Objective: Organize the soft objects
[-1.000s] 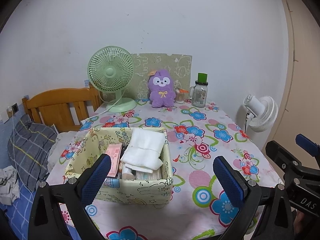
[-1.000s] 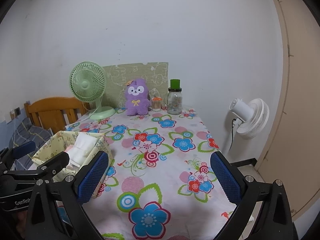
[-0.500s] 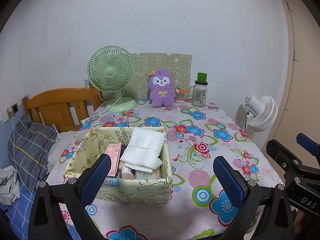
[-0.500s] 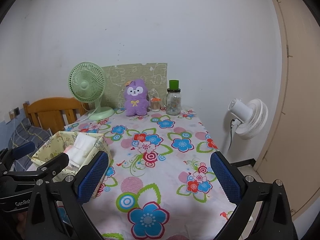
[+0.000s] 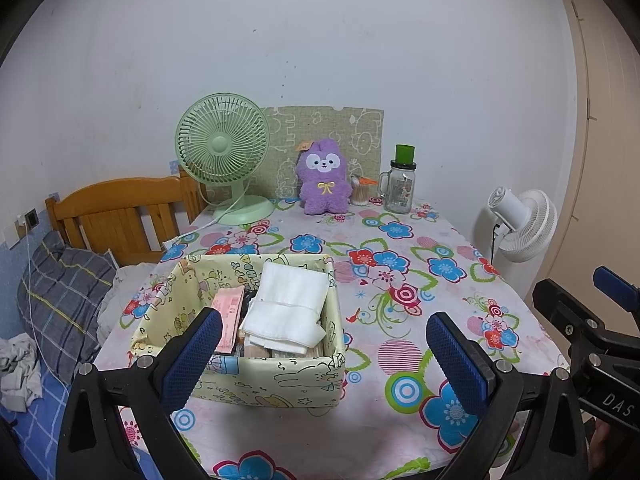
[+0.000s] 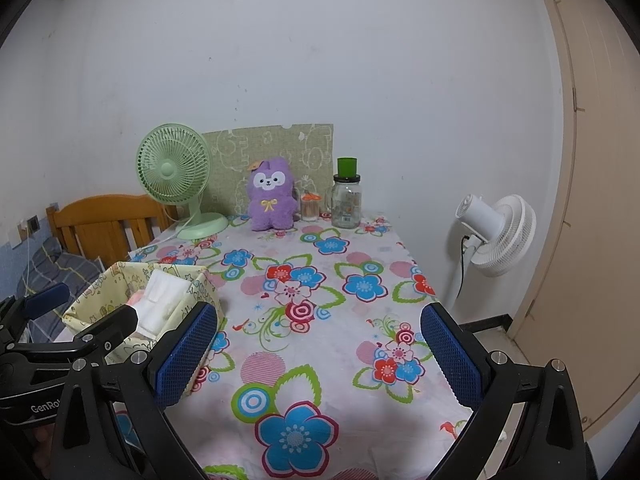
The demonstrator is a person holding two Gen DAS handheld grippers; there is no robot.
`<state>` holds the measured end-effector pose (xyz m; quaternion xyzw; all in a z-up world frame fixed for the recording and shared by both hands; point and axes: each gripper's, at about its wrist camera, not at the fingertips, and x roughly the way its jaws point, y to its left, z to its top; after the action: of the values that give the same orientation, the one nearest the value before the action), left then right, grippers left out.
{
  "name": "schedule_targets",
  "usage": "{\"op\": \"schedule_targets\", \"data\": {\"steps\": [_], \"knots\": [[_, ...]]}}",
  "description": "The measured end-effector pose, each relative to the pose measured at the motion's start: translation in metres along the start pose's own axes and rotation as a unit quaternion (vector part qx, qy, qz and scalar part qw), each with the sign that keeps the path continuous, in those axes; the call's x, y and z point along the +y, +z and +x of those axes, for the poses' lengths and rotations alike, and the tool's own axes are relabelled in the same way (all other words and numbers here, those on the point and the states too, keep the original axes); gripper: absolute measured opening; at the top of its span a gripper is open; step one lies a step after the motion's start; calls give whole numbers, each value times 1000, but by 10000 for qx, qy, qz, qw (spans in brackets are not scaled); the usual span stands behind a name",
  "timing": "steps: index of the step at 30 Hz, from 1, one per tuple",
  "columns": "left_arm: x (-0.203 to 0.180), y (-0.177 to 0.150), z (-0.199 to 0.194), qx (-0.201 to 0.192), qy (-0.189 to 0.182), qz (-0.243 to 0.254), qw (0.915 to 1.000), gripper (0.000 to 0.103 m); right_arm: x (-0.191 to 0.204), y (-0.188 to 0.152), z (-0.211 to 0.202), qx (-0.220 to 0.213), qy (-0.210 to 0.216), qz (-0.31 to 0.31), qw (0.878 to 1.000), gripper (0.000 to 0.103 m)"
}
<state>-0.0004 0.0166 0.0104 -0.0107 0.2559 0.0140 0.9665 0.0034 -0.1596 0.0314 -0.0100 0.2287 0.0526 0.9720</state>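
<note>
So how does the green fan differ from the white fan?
The green fan stands on the table, at its far left corner; the white fan stands off the table, on its right side. The green fan's grille faces the camera, while the white fan shows its back and motor housing. The green fan sits on a round base; the white fan rides a thin pole. Both have round grilles and a cord.

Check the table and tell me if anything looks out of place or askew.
The folded white towel lies tilted atop the other contents of the yellow fabric box, poking above its rim. The purple plush toy sits upright and loose by the wall.
</note>
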Motion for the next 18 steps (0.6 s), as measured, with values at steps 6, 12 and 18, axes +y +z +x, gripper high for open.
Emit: {"op": "schedule_targets", "data": {"steps": [6, 12, 18], "knots": [[0, 1, -1, -9, 10, 12, 10000, 103, 0, 0, 0, 3, -4, -1, 10000, 103], [1, 1, -1, -22, 25, 25, 10000, 103, -1, 0, 1, 5, -3, 3, 10000, 103], [1, 1, -1, -17, 27, 26, 10000, 103, -1, 0, 0, 10, -3, 3, 10000, 103]]}}
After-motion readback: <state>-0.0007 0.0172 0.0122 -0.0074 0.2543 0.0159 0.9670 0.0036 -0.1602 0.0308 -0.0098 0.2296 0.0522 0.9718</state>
